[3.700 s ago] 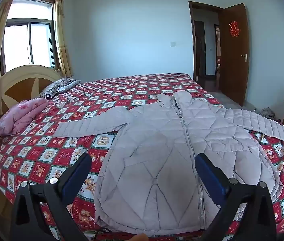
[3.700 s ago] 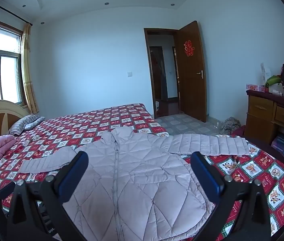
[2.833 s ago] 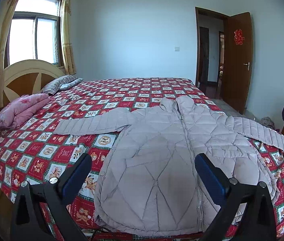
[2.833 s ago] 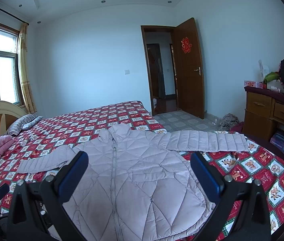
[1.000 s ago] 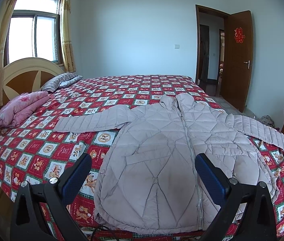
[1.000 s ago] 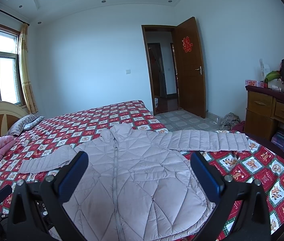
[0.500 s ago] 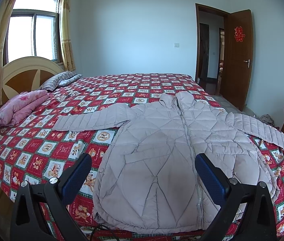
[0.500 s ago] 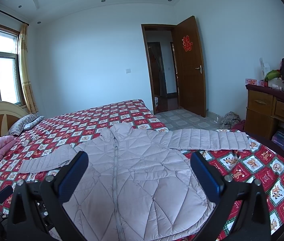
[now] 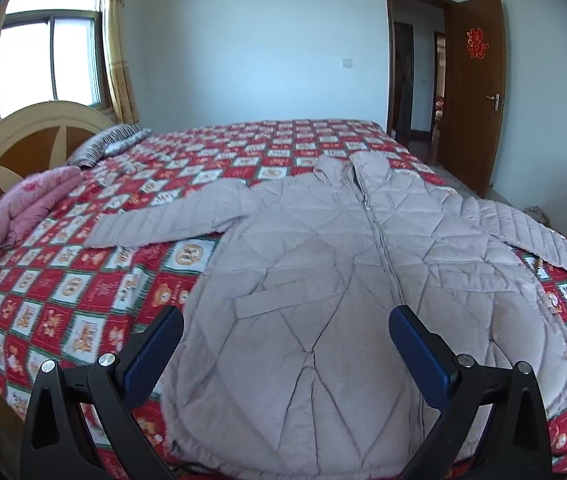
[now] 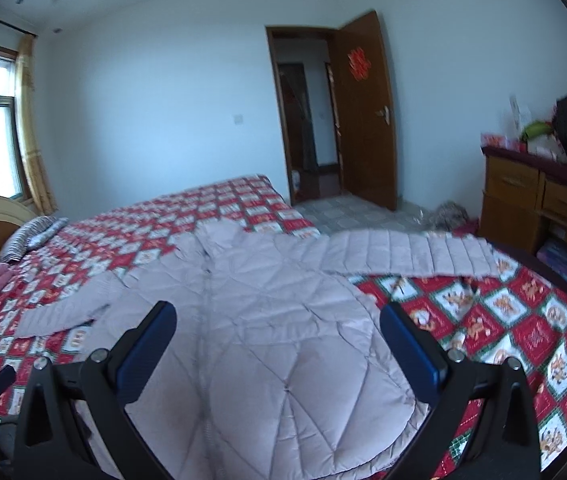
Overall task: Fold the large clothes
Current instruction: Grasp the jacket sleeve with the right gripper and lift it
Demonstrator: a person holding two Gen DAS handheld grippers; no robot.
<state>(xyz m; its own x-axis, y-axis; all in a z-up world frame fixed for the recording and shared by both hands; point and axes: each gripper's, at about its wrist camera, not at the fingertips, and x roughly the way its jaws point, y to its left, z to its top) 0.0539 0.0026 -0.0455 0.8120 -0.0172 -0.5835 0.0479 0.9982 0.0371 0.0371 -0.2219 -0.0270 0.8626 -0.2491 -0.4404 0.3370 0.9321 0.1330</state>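
A pale mauve quilted down jacket (image 9: 323, 280) (image 10: 275, 320) lies flat and zipped on the bed, hem toward me, collar away. One sleeve (image 9: 171, 220) stretches out left, the other sleeve (image 10: 411, 252) out right to the bed's edge. My left gripper (image 9: 286, 336) hovers open above the lower left front of the jacket, nothing between its blue pads. Open too, my right gripper (image 10: 277, 326) hangs over the jacket's lower right front, holding nothing.
The bed (image 9: 83, 300) has a red patterned cover, a wooden headboard (image 9: 35, 136) at left, a folded pink quilt (image 9: 23, 204) and a striped pillow (image 9: 111, 144). A wooden dresser (image 10: 539, 200) stands at right; an open door (image 10: 367, 120) lies beyond.
Both grippers have drifted forward and slightly down toward the jacket; the right wrist view is blurred by motion. The jacket has not moved and both grippers stay open.
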